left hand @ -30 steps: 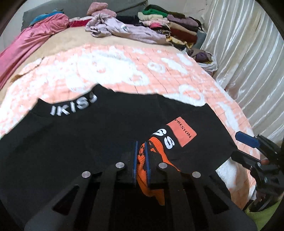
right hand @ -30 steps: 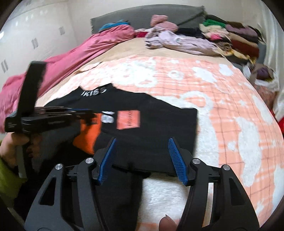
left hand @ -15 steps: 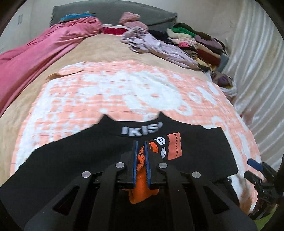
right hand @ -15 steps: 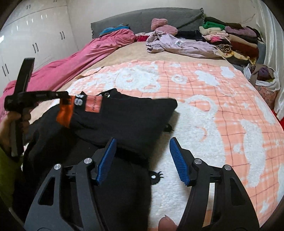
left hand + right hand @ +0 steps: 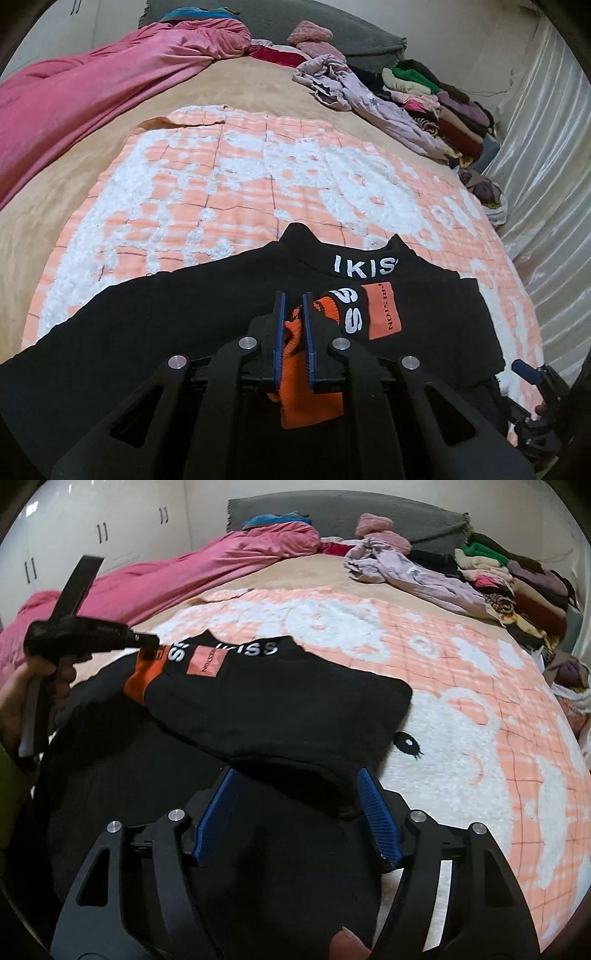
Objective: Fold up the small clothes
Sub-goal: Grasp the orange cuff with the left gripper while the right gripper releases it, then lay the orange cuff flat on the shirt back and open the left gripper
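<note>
One black top (image 5: 280,705) lies on the bed, with one orange cuff (image 5: 306,391) and one orange patch (image 5: 382,310) showing on it. Two grippers are in view — the left gripper (image 5: 293,321) and the right gripper (image 5: 295,805). One peach-and-white blanket (image 5: 236,184), one pink duvet (image 5: 92,99), one lilac garment (image 5: 413,576) — and one stack of folded clothes (image 5: 517,587), its pieces too many and too crowded to count.

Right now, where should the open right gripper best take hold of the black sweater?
Probably the folded edge of the black sweater just ahead of the right gripper, approached straight on. That edge lies between its open fingers, while the left gripper already pinches the orange cuff.
</note>
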A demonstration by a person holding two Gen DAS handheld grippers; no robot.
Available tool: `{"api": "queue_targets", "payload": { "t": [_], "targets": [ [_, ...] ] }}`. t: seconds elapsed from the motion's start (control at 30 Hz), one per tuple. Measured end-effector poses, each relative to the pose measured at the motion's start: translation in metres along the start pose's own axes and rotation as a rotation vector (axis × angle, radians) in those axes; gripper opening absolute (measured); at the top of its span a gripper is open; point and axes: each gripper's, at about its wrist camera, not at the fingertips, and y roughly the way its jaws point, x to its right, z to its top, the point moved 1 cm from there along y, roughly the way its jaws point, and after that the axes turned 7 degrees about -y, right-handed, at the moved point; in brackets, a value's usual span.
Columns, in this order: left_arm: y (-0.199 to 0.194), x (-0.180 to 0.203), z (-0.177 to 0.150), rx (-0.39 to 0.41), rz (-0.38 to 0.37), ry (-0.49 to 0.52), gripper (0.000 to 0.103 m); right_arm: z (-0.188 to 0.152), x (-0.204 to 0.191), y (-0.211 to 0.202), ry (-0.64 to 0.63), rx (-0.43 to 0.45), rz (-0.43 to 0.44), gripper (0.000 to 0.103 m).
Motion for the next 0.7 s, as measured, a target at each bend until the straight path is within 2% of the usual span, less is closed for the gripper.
{"api": "queue_targets", "payload": {
  "t": [0.1, 0.3, 0.4, 0.5, 0.67, 0.7],
  "targets": [
    [-0.006, -0.004, -0.007, 0.005, -0.008, 0.015, 0.014, -0.001, 0.004, -0.002, 0.023, 0.009, -0.004, 0.062],
    [-0.011, -0.023, -0.027, -0.018, -0.061, -0.040, 0.013, -0.002, 0.011, -0.002, 0.057, 0.010, -0.018, 0.063],
    [0.000, -0.023, -0.037, -0.080, -0.101, -0.058, 0.014, -0.002, 0.013, -0.002, 0.064, 0.008, -0.024, 0.063],
    [0.011, -0.019, -0.045, -0.103, -0.113, -0.067, 0.031, -0.003, 0.017, -0.002, 0.076, 0.007, -0.033, 0.063],
    [0.020, -0.006, -0.054, -0.070, -0.053, -0.030, 0.028, -0.005, 0.027, -0.003, 0.121, 0.009, -0.045, 0.063],
    [0.018, -0.004, -0.054, -0.061, -0.038, -0.018, 0.020, -0.006, 0.030, -0.003, 0.127, 0.008, -0.050, 0.063]
  ]
}}
